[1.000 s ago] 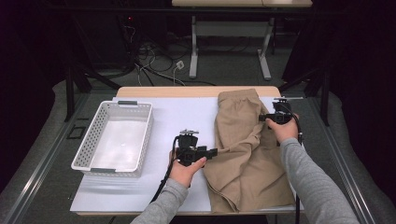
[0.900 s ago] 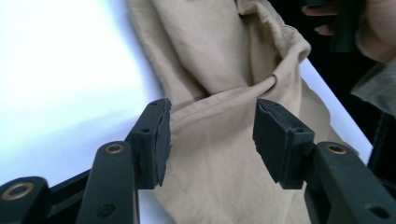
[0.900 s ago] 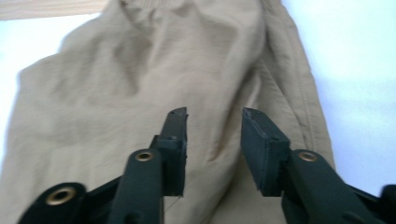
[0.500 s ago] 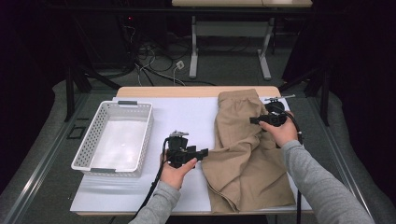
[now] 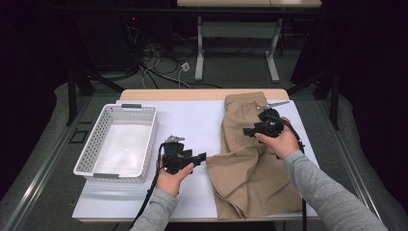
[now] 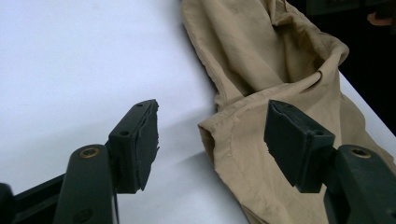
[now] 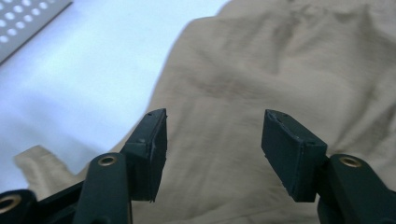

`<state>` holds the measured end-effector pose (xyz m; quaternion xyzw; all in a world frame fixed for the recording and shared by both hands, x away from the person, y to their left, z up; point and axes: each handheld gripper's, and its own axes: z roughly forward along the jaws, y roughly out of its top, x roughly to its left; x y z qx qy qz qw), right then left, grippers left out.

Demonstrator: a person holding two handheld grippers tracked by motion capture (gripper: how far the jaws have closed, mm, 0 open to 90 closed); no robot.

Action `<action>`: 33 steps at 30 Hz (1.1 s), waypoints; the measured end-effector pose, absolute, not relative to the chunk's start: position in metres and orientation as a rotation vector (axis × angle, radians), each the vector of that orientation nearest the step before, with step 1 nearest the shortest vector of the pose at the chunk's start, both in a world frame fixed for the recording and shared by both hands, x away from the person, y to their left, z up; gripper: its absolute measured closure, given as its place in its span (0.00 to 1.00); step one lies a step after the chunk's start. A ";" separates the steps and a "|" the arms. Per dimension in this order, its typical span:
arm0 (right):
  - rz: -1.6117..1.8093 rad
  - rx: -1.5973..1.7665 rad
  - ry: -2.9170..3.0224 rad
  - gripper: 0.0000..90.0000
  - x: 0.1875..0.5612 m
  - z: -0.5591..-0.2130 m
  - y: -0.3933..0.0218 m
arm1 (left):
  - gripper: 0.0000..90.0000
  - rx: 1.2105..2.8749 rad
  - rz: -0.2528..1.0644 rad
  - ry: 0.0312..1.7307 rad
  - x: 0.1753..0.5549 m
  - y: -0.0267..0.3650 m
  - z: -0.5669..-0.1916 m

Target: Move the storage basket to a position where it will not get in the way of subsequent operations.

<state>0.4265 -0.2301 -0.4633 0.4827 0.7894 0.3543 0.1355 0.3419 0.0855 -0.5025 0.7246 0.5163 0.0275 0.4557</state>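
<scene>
A tan garment [image 5: 255, 178] lies crumpled on the right half of the white table cover. In the left gripper view its hemmed corner [image 6: 224, 140] lies on the sheet just beyond the pads. My left gripper [image 5: 201, 156] [image 6: 212, 109] hovers at that left edge. It is open, its jaws have just been opening, and nothing is pinched. My right gripper [image 5: 246, 131] [image 7: 215, 116] is above the garment's upper middle [image 7: 280, 60], pointing left. It is open too, its jaws have just been opening, and the cloth lies beneath them untouched.
A white perforated basket [image 5: 91, 149] stands empty on the left of the table, its corner [image 7: 23, 18] also in the right gripper view. Bare white cover [image 5: 192, 120] lies between basket and garment. The table's front edge [image 5: 144, 219] is near my forearms.
Both hands have shifted left: the left one off the garment's edge, the right one from the right side to over the cloth's middle. Both pairs of jaws stand wider than before.
</scene>
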 end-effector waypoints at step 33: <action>1.022 1.120 2.629 0.44 0.396 -0.490 -0.130 | 0.32 1.767 0.082 1.313 0.343 0.114 -0.504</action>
